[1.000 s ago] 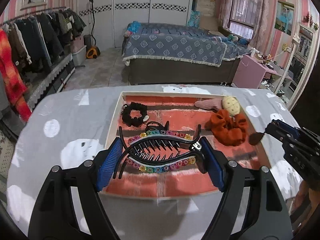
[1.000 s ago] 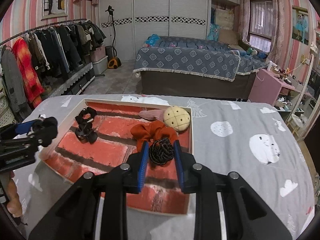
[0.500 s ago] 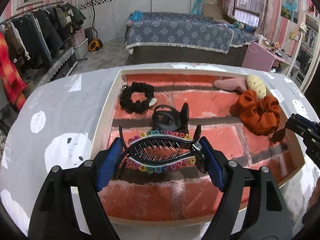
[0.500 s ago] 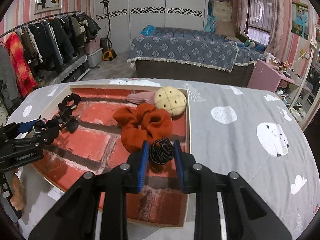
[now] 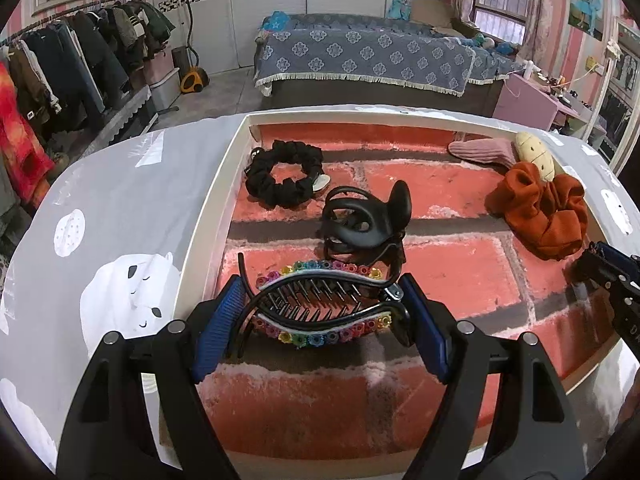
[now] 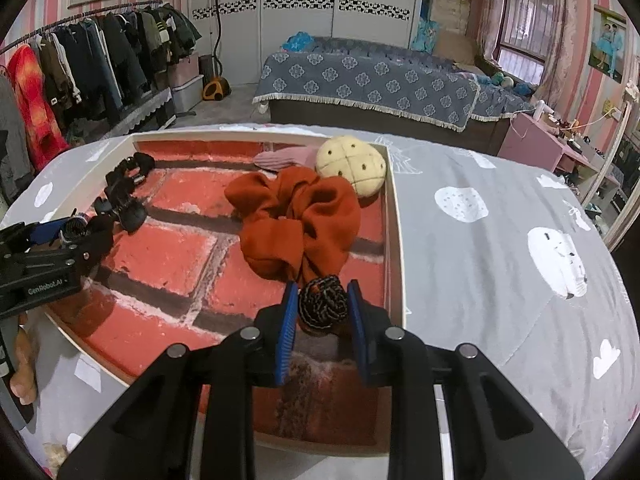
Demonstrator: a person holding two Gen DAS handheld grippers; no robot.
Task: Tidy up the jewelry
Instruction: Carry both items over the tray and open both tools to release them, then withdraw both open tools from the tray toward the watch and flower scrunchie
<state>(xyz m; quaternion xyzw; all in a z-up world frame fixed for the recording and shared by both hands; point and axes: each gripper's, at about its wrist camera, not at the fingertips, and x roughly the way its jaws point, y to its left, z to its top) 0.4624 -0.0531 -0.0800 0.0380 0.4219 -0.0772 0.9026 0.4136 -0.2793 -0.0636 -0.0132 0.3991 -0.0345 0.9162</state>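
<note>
Left claw (image 5: pixel 320 316) clamped on the rainbow-beaded hair clip (image 5: pixel 320 304), long axis running 9 to 3 o'clock across the pads, low over the near-left part of the brick-print tray (image 5: pixel 208 216). Directly at 12 o'clock from it, just beyond the clip: a black claw clip (image 5: pixel 364 224), nearly touching in this view. Further off at 11 o'clock, a black scrunchie (image 5: pixel 284 178).

Right claw (image 6: pixel 322 312) pinched narrow on a small dark beaded hair tie (image 6: pixel 323 305), poised over the tray's near-right corner, just inside the right wall. At 12 o'clock and close, an orange scrunchie (image 6: pixel 298 222); beyond, a cream plush clip (image 6: pixel 352 164).

Judged: both pieces close to set-down on bare tray floor; gap ahead of each the deciding margin, tighter on the left.
</note>
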